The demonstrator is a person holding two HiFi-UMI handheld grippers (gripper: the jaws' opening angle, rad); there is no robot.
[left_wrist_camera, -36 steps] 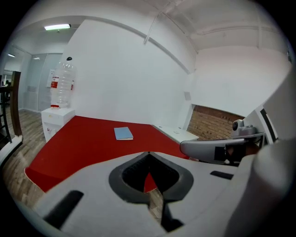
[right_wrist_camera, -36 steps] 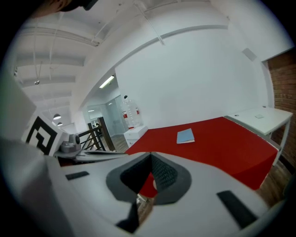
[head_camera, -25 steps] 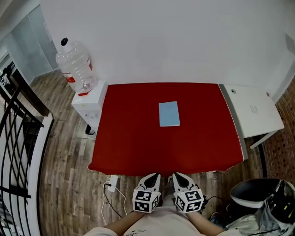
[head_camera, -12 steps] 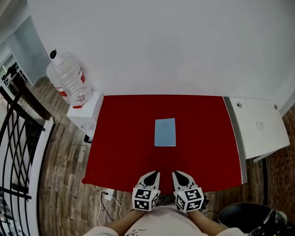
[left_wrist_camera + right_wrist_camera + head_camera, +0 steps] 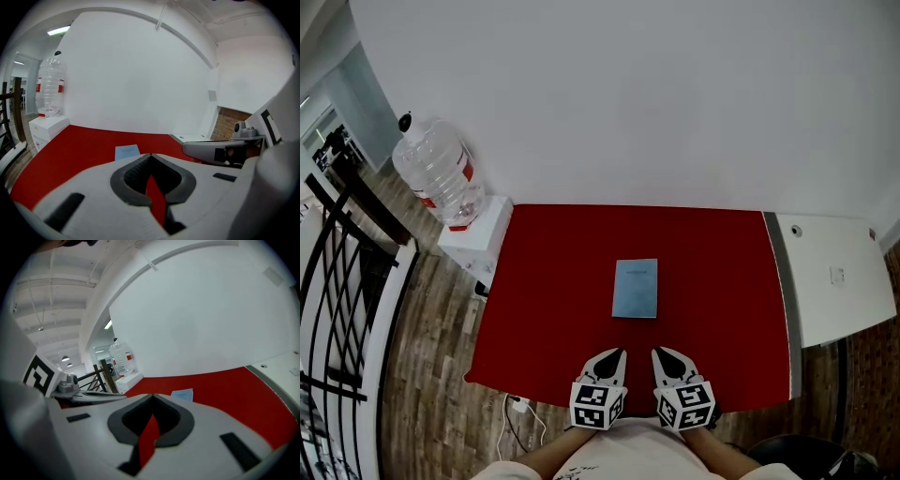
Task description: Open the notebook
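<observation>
**Notebook** point(image 5: 636, 288) – pale blue, thin, closed, lying flat near the middle of the red table point(image 5: 553, 309), long side running 12 to 6 o'clock. Nothing rests on it or touches it.
Handling, as judged: light, with a soft bendy cover. It is likely to slide on the cloth if pushed from the side. Which long edge is the spine cannot be made out. The best hold is probably the free edge of the cover at a near corner, nipped thinly and lifted over, with the other gripper pressing the rest down.

**Left gripper** point(image 5: 610, 357) – at the table's 6 o'clock edge, well short of the notebook, which lies at its 12 o'clock. Jaws closed tip to tip, nothing between them.

**Right gripper** point(image 5: 662, 356) – just beside the left, at its 3 o'clock. Jaws likewise closed and empty.

**Water bottle** point(image 5: 439, 173) – large, clear, red label, dark cap, off the table at 10 o'clock – sitting on a white stand point(image 5: 483, 225). How full it is cannot be told.

**White side table** point(image 5: 834, 291) – touching the red table at 3 o'clock.
</observation>
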